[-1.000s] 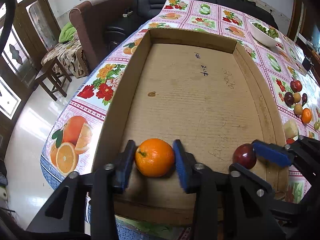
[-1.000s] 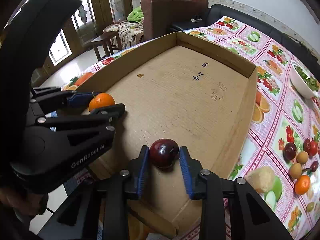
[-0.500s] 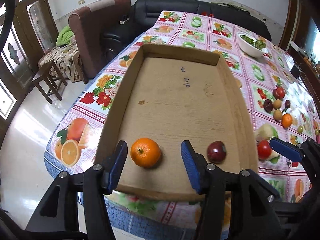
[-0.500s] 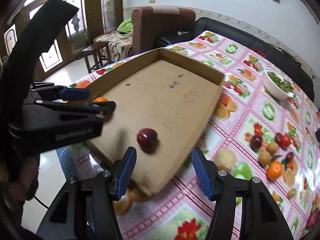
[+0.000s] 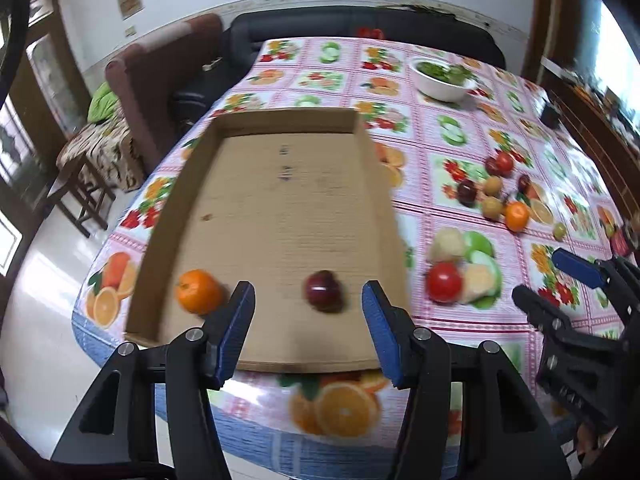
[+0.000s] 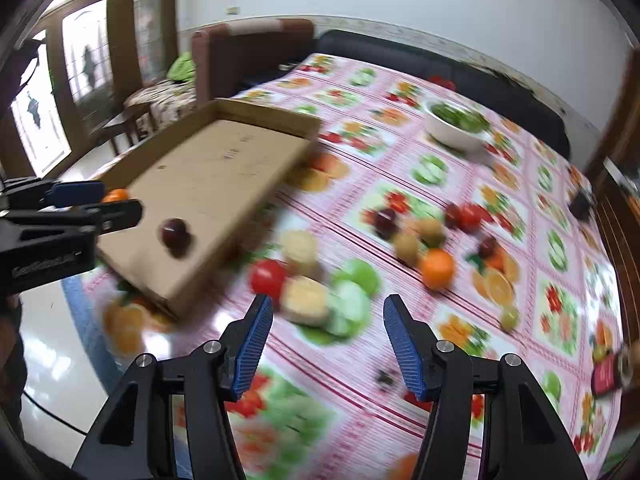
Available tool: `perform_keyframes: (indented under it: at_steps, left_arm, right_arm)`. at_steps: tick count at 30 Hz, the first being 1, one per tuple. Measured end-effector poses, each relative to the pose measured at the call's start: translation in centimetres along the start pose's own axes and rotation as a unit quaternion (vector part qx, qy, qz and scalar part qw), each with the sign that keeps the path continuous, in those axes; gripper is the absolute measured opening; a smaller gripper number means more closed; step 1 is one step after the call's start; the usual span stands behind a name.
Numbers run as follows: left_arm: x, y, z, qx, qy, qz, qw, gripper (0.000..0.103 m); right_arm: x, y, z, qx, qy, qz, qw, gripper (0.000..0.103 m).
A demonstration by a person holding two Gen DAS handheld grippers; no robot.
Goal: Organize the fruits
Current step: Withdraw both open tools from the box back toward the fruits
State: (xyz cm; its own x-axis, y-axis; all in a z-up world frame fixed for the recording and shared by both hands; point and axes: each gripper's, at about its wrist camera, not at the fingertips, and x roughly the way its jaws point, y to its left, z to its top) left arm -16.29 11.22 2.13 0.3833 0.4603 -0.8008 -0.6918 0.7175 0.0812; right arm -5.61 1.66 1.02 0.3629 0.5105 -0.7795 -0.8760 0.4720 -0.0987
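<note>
My left gripper (image 5: 308,328) and right gripper (image 6: 328,340) gape empty. The orange (image 5: 199,291) and dark red apple (image 5: 323,290) sit in the cardboard tray (image 5: 280,200); loose fruit waits on the desk (image 6: 440,320).

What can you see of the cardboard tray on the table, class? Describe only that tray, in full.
The cardboard tray is a shallow, open-topped rectangle of plain brown corrugated card with low upright walls and some dark scribbles on its floor. It lies flat on the fruit-print tablecloth, at the table's near left corner. Two fruits rest on its floor by the near edge: an orange in the left corner and a dark red apple further right. No gripper touches it.
</note>
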Motion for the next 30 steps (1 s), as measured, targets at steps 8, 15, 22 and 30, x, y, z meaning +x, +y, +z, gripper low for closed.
perform_keyframes:
  at_steps: [8,15,22,30]
  left_arm:
    - [-0.6,-5.3,0.1,0.042,-0.004,0.001,0.9991,0.055]
    - [-0.6,-7.8,-0.2,0.064,0.000,-0.010,0.9979,0.055]
    - [0.0,-9.2,-0.5,0.069,0.015,-0.019,0.9973,0.055]
    - [0.7,-12.6,-2.2,0.099,0.041,-0.064,0.9922,0.055]
  right_arm:
    - [-0.8,-7.1,-3.3,0.075,0.012,-0.039,0.996,0.059]
    - [-2.1,-11.6,-5.6,0.124,0.014,-0.064,0.990,0.060]
    - [-2.3,-13.1,-6.5,0.140,0.018,-0.069,0.988,0.060]
    - [-2.1,-13.6,-6.6,0.151,0.015,-0.064,0.986,0.060]
